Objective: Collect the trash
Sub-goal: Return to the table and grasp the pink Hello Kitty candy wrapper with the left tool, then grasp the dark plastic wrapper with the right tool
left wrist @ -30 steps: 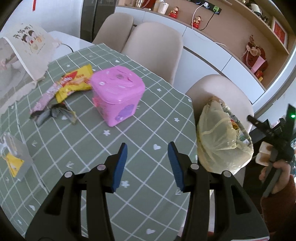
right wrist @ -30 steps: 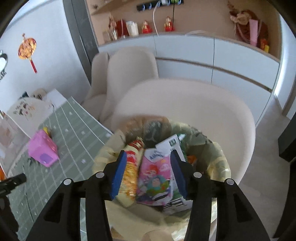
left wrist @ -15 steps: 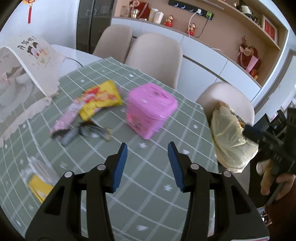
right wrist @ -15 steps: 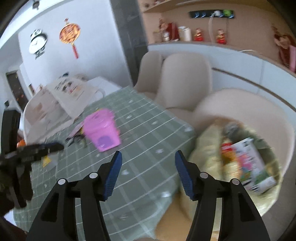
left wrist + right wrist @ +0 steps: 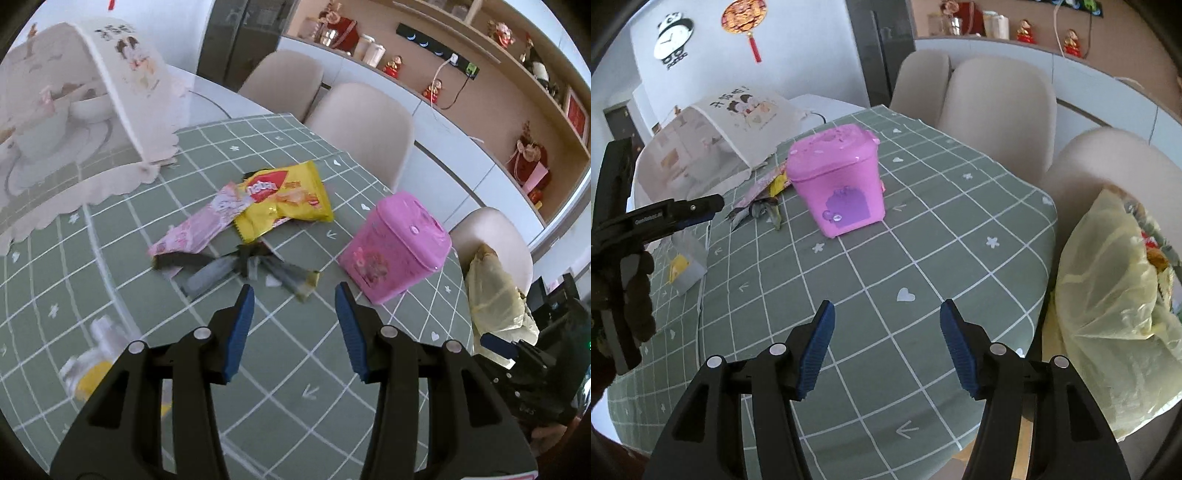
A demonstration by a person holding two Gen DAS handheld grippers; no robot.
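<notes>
The yellow snack wrapper (image 5: 286, 199) lies flat on the bench (image 5: 258, 369), long axis running left-right, beside the pink bin (image 5: 397, 245). The left hand-held gripper (image 5: 295, 325) and the right hand-held gripper (image 5: 886, 349) both gape wide, holding nothing.

Soft, even daylight fills both views, bright with a cool cast. Shadows are faint; the pink bin (image 5: 837, 183) throws only a pale one on the table (image 5: 923, 258). Fisheye bending curves the grid lines, and dark vignette closes every corner. In the left wrist view the small clear packet (image 5: 94, 360) is smeared by motion blur, and the grey wrappers (image 5: 236, 267) look soft
</notes>
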